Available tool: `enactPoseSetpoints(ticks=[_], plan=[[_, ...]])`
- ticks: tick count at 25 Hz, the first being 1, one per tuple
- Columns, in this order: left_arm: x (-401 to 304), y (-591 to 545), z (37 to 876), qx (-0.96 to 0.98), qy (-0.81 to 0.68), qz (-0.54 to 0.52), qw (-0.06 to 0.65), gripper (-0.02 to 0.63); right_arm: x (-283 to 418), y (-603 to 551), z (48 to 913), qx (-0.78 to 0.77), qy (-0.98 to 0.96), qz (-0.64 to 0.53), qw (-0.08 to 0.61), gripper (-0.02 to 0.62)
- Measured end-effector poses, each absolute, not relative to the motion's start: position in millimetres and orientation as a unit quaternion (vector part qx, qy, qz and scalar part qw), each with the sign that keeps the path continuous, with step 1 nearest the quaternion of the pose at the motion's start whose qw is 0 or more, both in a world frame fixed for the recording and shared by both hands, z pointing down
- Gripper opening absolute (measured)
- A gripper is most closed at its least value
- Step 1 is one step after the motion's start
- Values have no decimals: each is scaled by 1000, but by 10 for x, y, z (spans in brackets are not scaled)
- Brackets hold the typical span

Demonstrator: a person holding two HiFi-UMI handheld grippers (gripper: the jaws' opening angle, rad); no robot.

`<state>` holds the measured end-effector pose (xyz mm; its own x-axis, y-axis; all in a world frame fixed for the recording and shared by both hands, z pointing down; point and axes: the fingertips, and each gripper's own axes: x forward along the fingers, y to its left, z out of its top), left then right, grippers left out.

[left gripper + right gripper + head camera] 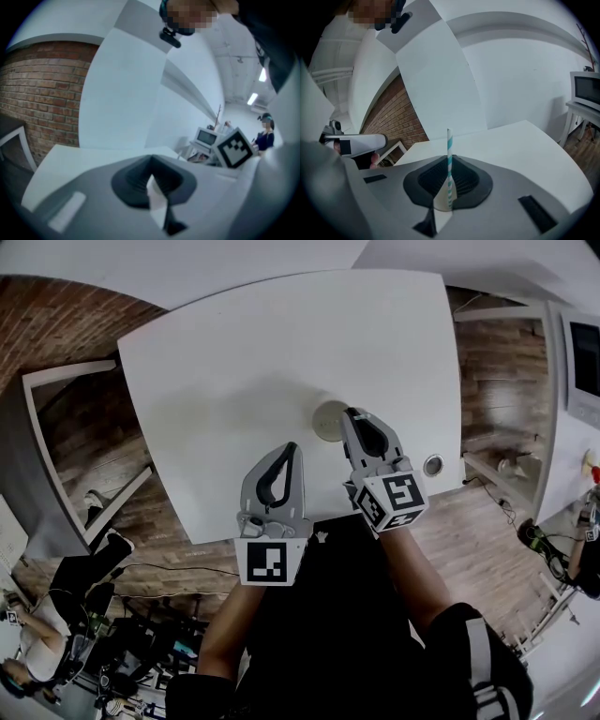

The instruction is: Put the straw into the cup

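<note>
we count one round white table (pixel 234 362), one pale paper cup (pixel 326 418), one teal-and-white striped paper straw (pixel 449 154) and two grey handheld grippers, each with a marker cube.

the right gripper (pixel 354 416) has its jaws pressed together on the straw. in the right gripper view the straw stands upright out of the jaws, its top end free above them and its lower end hidden behind them. in the head view we cannot make the straw out, so we cannot tell whether it reaches into the cup. the cup stands upright on the table, seen from above, with its rim just beside the right gripper's tip on that gripper's left.

the left gripper (pixel 289 448) has its jaws closed to a thin wedge with nothing between them. it sits apart from the cup, nearer the person, with its tip over the table and its marker cube hanging past the near edge.

the cup is on the near half of the table, right of centre. the near edge runs just under both grippers. one round metal grommet (pixel 433 465) is set in the table top near the right corner, well apart from the cup. beyond the cup and to its left the white top runs bare to the far and left edges. past those edges we see wood-plank floor (pixel 112 512), and the gripper views show a red brick wall (pixel 37 93) behind the table.
</note>
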<state>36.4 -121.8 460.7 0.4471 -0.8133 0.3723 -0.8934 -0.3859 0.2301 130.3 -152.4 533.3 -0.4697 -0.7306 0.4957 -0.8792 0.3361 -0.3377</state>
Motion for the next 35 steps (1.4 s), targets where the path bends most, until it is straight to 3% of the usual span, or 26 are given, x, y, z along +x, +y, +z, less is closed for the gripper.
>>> enactPoseSetpoints(ticks=[35], plan=[[288, -1236, 4719, 823, -515, 114, 212, 5, 1259, -1827, 5481, 485, -813, 281, 161, 26]])
